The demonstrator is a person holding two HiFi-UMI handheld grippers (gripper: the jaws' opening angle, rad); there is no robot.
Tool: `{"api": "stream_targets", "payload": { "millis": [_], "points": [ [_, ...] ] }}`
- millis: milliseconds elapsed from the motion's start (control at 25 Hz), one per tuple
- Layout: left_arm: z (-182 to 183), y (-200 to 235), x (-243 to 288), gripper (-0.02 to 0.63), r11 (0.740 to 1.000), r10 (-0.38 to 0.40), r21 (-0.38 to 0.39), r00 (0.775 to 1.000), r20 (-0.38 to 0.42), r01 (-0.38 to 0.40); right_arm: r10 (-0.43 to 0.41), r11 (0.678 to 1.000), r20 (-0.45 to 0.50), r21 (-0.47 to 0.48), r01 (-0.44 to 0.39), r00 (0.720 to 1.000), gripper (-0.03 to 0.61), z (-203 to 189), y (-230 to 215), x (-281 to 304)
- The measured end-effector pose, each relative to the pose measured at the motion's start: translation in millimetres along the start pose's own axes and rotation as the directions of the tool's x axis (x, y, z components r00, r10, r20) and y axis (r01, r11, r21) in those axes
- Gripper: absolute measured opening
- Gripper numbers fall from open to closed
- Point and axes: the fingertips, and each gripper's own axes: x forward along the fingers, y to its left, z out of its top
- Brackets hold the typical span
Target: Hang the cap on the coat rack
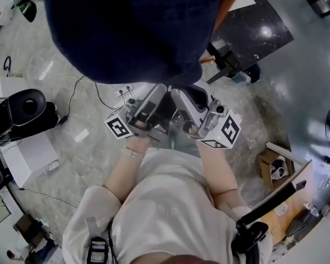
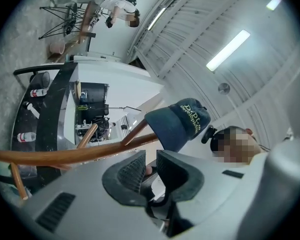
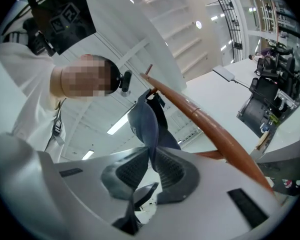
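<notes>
Overhead, the navy cap (image 2: pixel 179 125) sits over the upper end of one wooden arm (image 3: pixel 216 135) of the coat rack, and in the head view its dark crown fills the top of the picture above both our grippers. Our right gripper (image 3: pixel 151 165) pinches a fold of the cap's fabric between its jaws, just beside that arm. Our left gripper (image 2: pixel 149 170) hangs below the cap, jaws a narrow gap apart with nothing between them, and a second wooden arm (image 2: pixel 65 156) crosses beyond it
</notes>
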Motion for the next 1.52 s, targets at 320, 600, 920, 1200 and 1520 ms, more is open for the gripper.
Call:
{"api": "stream_targets", "payload": {
  "millis": [320,600,920,1200,1520],
  "points": [
    [-20.5,16.9,-4.7,0.057,0.999,0.025,-0.033,0.999,-0.039,-0.026,-0.145,0.988,-0.016,0.046,0.146,0.989,0.040,-14.7,-24.0,-39.4],
    [-41.3,17.7,14.7,0.057,0.996,-0.011,-0.090,0.996,-0.094,0.003,-0.213,0.977,-0.008,-0.010,0.213,0.977,0.040,3.6,-27.4,-55.9],
    [-83.8,6.8,48.0,0.057,0.991,-0.061,-0.130,0.980,-0.192,0.036,-0.312,0.944,0.026,-0.100,0.313,0.950,0.040,46.8,-22.3,-83.3],
    [-133.7,-19.3,90.3,0.057,0.982,-0.126,-0.173,0.948,-0.291,0.078,-0.417,0.886,0.077,-0.186,0.424,0.906,0.040,105.9,-11.5,-113.7],
    [-186.8,-56.6,140.6,0.057,0.963,-0.213,-0.239,0.893,-0.396,0.124,-0.482,0.816,0.146,-0.285,0.503,0.864,0.040,176.9,10.5,-133.3]
  ]
}}
